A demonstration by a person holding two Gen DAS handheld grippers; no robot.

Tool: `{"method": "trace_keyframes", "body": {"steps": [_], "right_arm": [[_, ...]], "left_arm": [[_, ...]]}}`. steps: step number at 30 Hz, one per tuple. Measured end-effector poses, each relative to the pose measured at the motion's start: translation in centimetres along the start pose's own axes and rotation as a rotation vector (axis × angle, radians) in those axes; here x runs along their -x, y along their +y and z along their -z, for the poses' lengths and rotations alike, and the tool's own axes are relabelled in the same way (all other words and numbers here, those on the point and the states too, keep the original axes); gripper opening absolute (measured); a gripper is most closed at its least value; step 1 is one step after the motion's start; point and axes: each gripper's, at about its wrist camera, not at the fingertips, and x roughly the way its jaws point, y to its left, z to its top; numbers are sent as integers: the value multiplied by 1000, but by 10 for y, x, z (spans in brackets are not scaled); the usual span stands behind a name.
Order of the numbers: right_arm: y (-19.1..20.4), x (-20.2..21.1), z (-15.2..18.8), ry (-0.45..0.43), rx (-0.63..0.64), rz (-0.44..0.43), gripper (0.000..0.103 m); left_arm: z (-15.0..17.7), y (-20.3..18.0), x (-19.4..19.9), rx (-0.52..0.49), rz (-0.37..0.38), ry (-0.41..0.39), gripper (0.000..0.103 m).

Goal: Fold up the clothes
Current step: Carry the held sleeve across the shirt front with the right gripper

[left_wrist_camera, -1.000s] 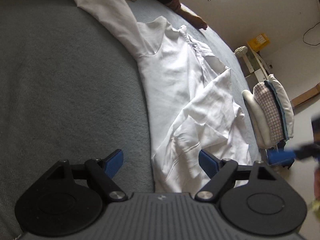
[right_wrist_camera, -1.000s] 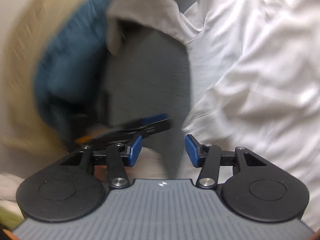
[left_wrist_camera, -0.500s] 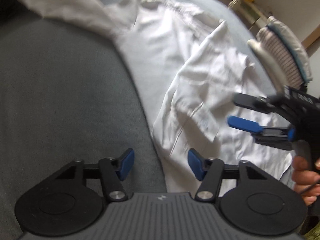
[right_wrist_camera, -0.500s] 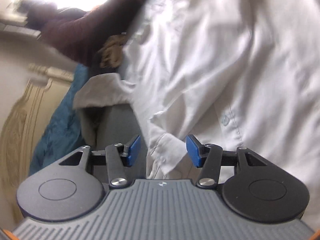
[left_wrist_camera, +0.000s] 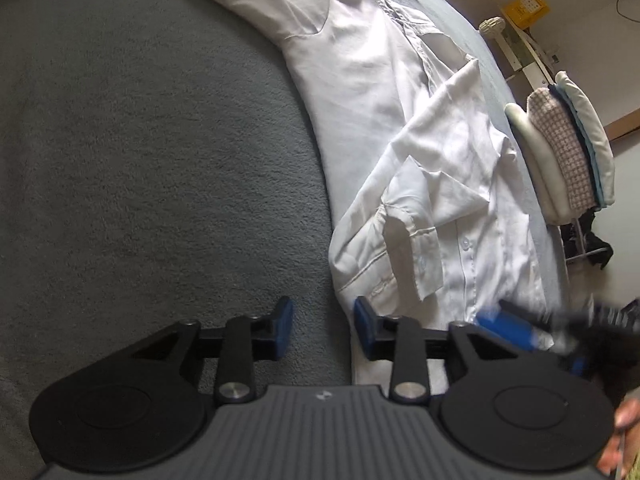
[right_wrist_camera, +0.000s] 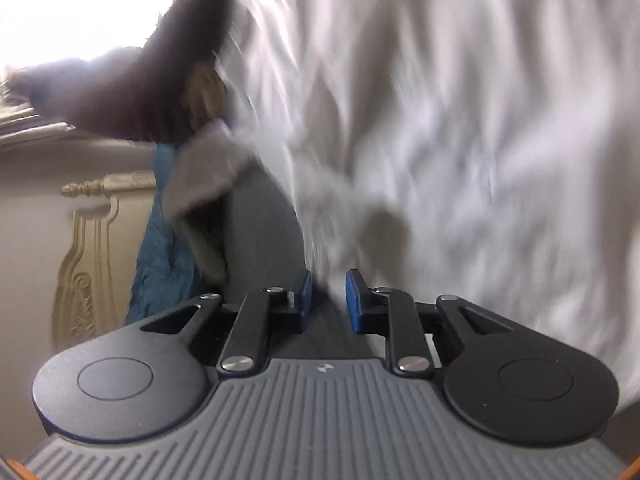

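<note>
- Both grippers' jaws have just been closing
- left gripper (left_wrist_camera: 323, 330), lower centre: apart at white shirt (left_wrist_camera: 404, 128) hem
- right gripper (right_wrist_camera: 326, 300): narrow gap, grip unclear

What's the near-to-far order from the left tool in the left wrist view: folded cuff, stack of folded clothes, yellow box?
From the left tool:
1. Folded cuff, just ahead, slightly right, on the white shirt.
2. Stack of folded clothes, farther out on the right, past the shirt's edge.
3. Yellow box, farthest, top right by the wall.
</note>
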Motion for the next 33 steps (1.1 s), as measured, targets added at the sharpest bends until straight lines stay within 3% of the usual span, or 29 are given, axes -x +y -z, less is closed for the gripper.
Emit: {"method": "trace_keyframes", "body": {"steps": [4,7,9,10,11,15,17,20,21,23,25,27,28,29,33], "right_arm": [[16,-17,-31,-78,94,43,45],[11,-44,-39,-26,80,57,48],[3,-61,-39,24,37,63,47],[1,-64,-34,45,16,58,41],[-2,-66,-29,65,-5,52,28],[1,-58,3,140,-30,15,26],[4,-52,11,159,-17,24,26],[12,-40,5,82,14,18,28],[15,-38,0,46,20,18,30],[18,-38,-11,-6,31,20,43],[19,-50,-17,-2,41,33,46],[20,-66,-18,33,39,45,46],[19,-76,-16,65,32,49,46],[19,-81,-12,102,24,47,46],[17,-82,14,195,-16,23,34]], "left_arm": [[0,-3,-7,23,23,-3,49],[1,-4,-11,51,46,-20,43],[1,-2,-11,66,74,-27,10],[0,1,-9,80,84,-35,5],[-2,5,-6,94,95,-42,4],[-7,23,5,175,138,-74,5],[-10,31,8,191,127,-71,23],[-11,35,5,191,124,-41,47],[-10,34,4,186,133,-38,49],[-10,33,1,173,148,-31,57],[-9,28,-3,145,131,-35,56],[-10,25,-5,113,133,-29,43],[-10,24,-5,98,139,-21,16],[-10,25,-5,89,147,-16,4],[-12,44,2,158,196,-28,8]]}}
